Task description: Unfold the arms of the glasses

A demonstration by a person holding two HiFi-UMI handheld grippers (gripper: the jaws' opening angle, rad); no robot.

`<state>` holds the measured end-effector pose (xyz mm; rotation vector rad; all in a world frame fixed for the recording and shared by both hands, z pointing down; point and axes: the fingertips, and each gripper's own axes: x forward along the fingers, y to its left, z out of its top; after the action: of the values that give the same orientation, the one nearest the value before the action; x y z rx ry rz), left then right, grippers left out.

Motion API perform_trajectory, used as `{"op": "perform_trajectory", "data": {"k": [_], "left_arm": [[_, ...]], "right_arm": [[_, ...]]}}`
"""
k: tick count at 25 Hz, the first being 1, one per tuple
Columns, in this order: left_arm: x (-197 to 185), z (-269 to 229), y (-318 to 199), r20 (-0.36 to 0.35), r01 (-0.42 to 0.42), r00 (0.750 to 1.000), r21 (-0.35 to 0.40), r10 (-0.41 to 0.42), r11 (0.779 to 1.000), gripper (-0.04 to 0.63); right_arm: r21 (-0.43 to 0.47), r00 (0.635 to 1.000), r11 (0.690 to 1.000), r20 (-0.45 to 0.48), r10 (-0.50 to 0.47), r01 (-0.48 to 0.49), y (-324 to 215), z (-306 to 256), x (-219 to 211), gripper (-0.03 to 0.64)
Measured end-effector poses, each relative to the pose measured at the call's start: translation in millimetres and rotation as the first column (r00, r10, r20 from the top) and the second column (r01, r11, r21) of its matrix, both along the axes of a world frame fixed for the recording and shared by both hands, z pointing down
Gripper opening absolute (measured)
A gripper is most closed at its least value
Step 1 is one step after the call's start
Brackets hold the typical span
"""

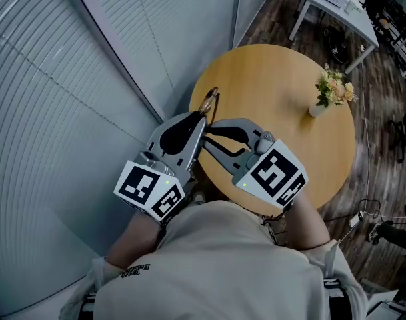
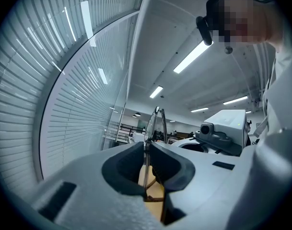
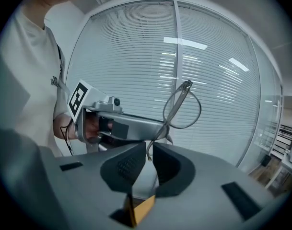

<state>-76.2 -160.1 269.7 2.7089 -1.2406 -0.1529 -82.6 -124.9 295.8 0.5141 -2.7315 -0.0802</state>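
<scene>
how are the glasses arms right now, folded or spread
Folded, it seems: in the right gripper view the arms lie along the front of the glasses, not swung out.

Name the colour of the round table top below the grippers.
Plain light yellow-brown wood. The round wooden table shows best in the head view.

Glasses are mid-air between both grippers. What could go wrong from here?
1. The left gripper pinches the glasses only on a thin edge, so pulling an arm could twist them loose.
2. The right gripper has its jaws slightly apart around the tip of the thin arm, which may slip out.
3. The glasses hang near the table edge, so a drop may reach the floor.
</scene>
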Motion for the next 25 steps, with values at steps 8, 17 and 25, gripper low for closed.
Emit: {"op": "perform_trajectory", "data": {"k": [8, 17, 25], "left_arm": [[1, 6, 1, 0.026, 0.008, 1.0, -0.011, -0.008, 1.0, 0.052], [-11, 20, -7, 0.107, 0.065, 0.992, -0.012, -0.064, 0.998, 0.051], [-10, 30, -12, 0.202, 0.067, 0.977, 0.012, -0.068, 0.998, 0.051]], "right_arm": [[-0.041, 1.0, 0.999, -0.023, 0.007, -0.008, 3, 7, 17, 0.035], [-0.017, 0.995, 0.995, -0.01, 0.103, -0.103, -3, -1, 63, 0.035], [0.061, 0.978, 0.976, 0.012, 0.208, -0.209, -18, -20, 104, 0.037]]}}
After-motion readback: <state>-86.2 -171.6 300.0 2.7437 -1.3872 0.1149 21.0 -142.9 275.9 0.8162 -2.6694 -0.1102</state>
